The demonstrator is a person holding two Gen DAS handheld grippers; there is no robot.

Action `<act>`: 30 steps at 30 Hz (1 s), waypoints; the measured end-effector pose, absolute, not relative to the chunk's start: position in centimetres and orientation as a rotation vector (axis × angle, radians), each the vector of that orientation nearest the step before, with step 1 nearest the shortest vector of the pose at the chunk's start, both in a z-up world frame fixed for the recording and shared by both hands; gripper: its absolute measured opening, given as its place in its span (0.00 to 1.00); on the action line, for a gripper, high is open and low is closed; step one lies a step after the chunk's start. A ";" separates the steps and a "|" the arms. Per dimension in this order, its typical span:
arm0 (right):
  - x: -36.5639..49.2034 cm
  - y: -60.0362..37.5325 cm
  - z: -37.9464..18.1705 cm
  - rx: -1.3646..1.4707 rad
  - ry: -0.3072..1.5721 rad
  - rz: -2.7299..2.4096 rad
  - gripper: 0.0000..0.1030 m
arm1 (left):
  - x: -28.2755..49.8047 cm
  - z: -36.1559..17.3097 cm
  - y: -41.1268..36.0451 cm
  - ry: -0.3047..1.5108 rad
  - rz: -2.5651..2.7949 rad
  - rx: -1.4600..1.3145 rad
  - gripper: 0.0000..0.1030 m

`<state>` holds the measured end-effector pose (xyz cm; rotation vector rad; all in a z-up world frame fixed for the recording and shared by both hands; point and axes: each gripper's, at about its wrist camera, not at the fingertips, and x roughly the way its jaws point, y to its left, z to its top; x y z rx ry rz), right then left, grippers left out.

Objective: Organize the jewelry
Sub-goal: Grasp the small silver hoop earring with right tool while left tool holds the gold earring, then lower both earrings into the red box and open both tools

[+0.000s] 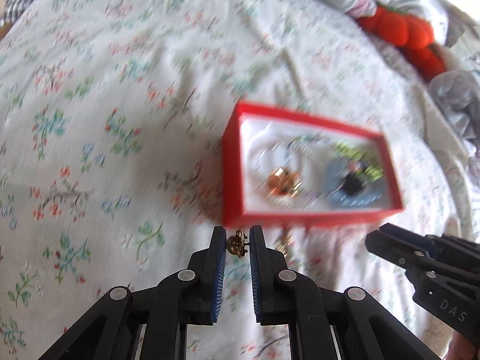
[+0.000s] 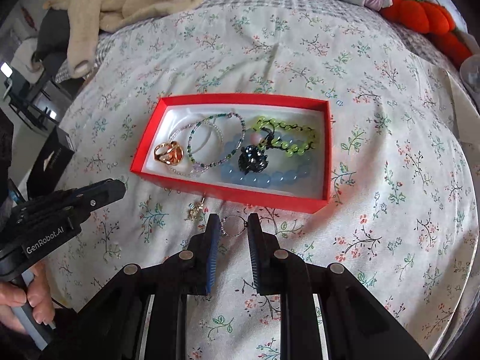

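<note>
While its jaws pinch a small gold brooch (image 1: 237, 245), the left gripper (image 1: 237, 247) aims toward the red box (image 2: 327, 138) of bracelets, probably to drop it in; the right gripper (image 2: 232, 225) brackets a thin ring (image 2: 233, 225), jaws apart.

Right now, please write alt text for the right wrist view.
An open red box of bracelets and a gold ring lies on a floral bedspread. The right tool frames a thin ring before it.
</note>
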<state>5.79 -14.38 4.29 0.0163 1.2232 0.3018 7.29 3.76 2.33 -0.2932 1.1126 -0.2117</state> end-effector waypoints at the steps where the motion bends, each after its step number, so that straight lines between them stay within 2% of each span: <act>1: 5.8 -14.7 4.5 0.036 1.212 0.294 0.20 | 7.4 2.5 3.6 1.097 -0.217 -0.295 0.10; 14: 7.4 -17.9 5.5 0.185 1.138 0.224 0.20 | 10.1 3.1 1.5 0.986 -0.266 -0.316 0.10; 27: 8.8 -18.8 4.6 0.205 1.145 0.207 0.20 | 11.8 1.7 0.1 1.002 -0.257 -0.336 0.10; 29: 8.9 -19.0 4.6 0.212 1.146 0.207 0.20 | 11.8 1.7 0.1 0.996 -0.257 -0.343 0.11; 30: 9.0 -19.1 4.6 0.221 1.146 0.208 0.20 | 11.9 1.6 0.2 1.003 -0.256 -0.348 0.15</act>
